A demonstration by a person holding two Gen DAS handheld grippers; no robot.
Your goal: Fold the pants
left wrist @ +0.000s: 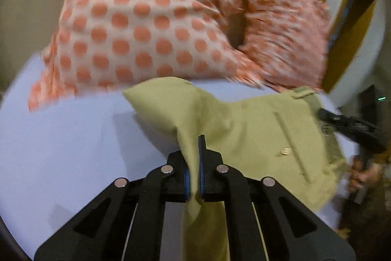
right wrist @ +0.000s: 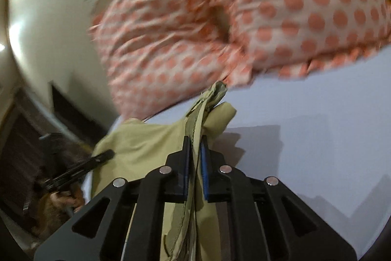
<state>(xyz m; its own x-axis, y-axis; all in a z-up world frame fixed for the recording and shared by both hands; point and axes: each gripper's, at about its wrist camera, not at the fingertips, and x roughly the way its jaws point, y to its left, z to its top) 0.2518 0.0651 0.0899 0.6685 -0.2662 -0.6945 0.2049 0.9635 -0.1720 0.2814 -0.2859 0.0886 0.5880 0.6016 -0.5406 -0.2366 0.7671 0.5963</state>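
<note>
Olive-green cotton pants (left wrist: 244, 124) over lavender bedsheet (left wrist: 61, 138), your left gripper (left wrist: 194, 163) pinching fabric fold; polka-dot orange-white pillows (left wrist: 146, 16) behind. Right wrist view: your right gripper (right wrist: 194, 163) clamps waistband edge, pants bunched near pillows.

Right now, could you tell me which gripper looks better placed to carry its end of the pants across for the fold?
Probably the left gripper: it pinches plain cloth of the olive pants. The right gripper clamps the thicker waistband near the polka-dot pillow, a firmer anchor.
</note>
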